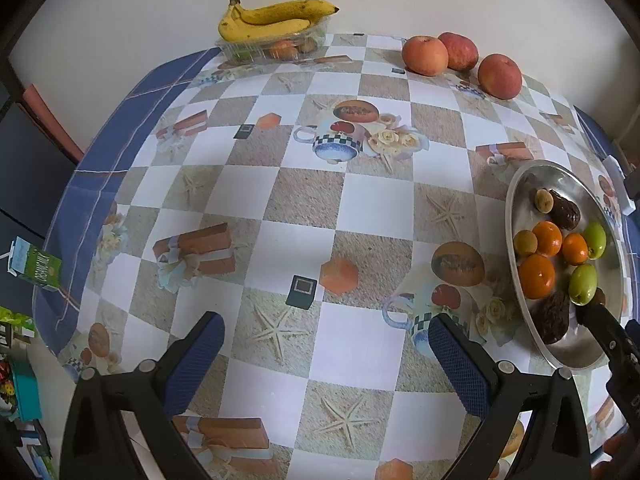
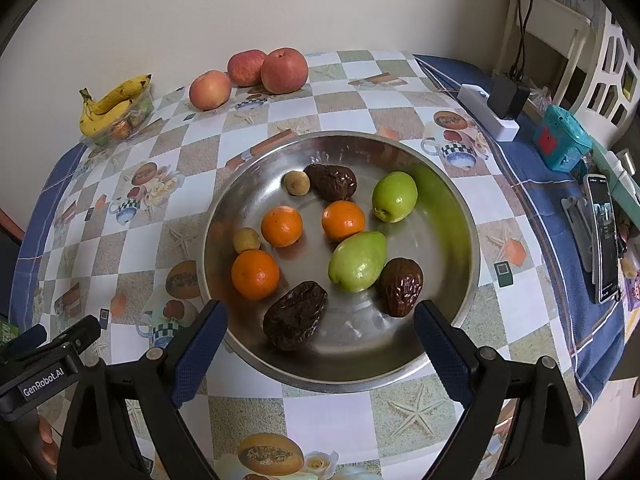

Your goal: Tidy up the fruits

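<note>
**Fruit in a shiny bowl, both jaws wide open**

A round, shiny metal bowl [image 2: 452, 184] sits in the middle of the right wrist view, on a counter covered with a smooth checked cloth [image 2: 320, 408] that has starfish and teapot pictures on it. In the bowl lie three round orange tangerines [image 2: 281, 226], two smooth green fruits [image 2: 357, 261], three dark brown wrinkly dates [image 2: 295, 315] and two small round tan fruits [image 2: 246, 240].

At the upper left of that view, three round red apples [image 2: 284, 71] rest on the cloth near the wall. Further left, a bunch of curved yellow bananas [image 2: 110, 104] lies on top of a clear plastic tray [image 2: 138, 114] with more fruit inside.

The right gripper [image 2: 320, 344] points steeply down at the near rim of the bowl. Its jaws, with bumpy blue pads, are spread wide. They hold nothing and touch no fruit; the nearest date lies between and just beyond them.

The left gripper [image 1: 326, 364] also tilts steeply down, over bare cloth at the bottom of the left wrist view. Its jaws are spread wide too, with nothing in them. The bowl is at the right edge of that view, beside it.
</note>
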